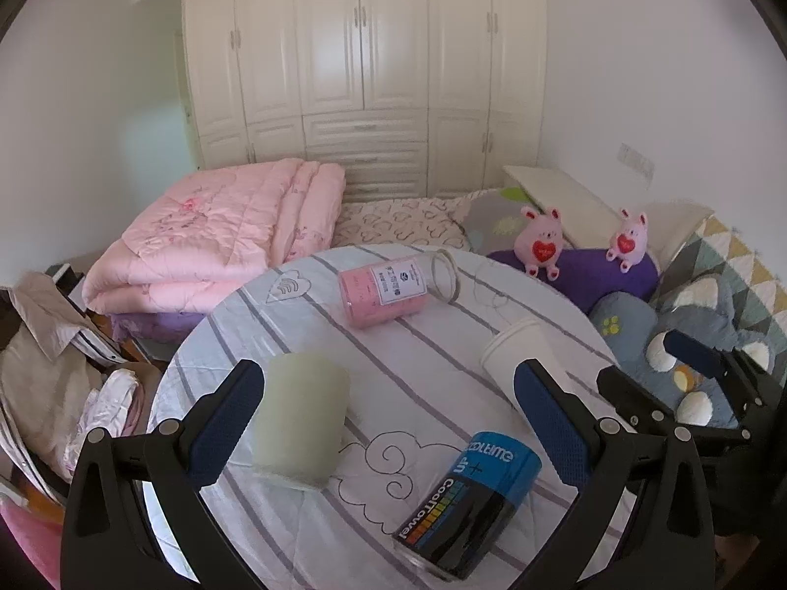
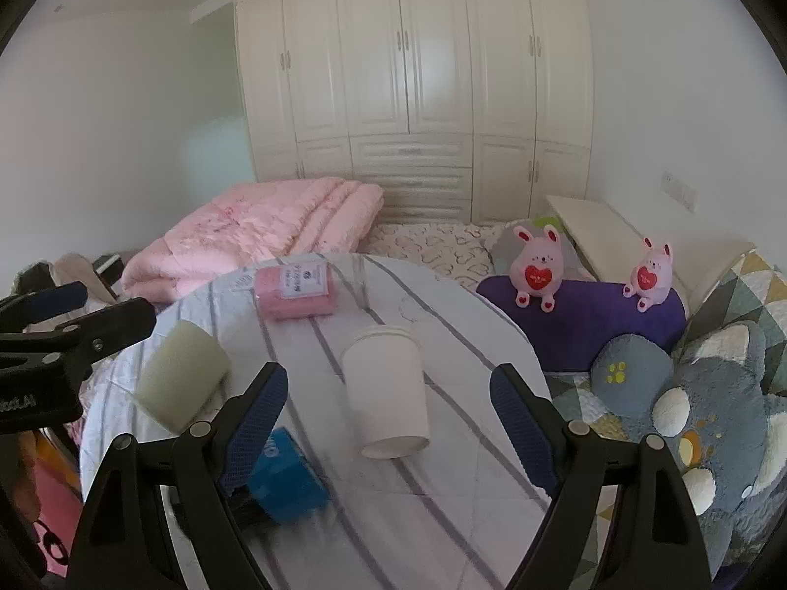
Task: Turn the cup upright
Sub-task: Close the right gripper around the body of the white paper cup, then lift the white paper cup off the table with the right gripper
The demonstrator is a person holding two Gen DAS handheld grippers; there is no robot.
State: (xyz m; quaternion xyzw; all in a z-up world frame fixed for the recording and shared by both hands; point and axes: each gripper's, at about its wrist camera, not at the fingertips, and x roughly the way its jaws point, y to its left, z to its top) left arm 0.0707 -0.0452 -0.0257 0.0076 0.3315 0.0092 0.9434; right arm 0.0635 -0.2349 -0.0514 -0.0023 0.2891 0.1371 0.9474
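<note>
The white paper cup [image 2: 386, 388] lies tipped on the striped round table [image 2: 442, 516], base toward the near edge, framed by the right gripper [image 2: 388, 423], whose jaws are spread and empty, likely lining up a grasp. The left gripper [image 1: 388, 423], also spread, hovers nearer the frosted green cup [image 1: 300, 418] at left.

You are looking at a plain white paper cup [image 2: 386, 393] that is lying on its side on the round striped tablecloth [image 2: 442, 491]. Its closed base is pointing toward you, and its rolled rim is facing away, toward the pink jar [image 2: 295, 292].
</note>
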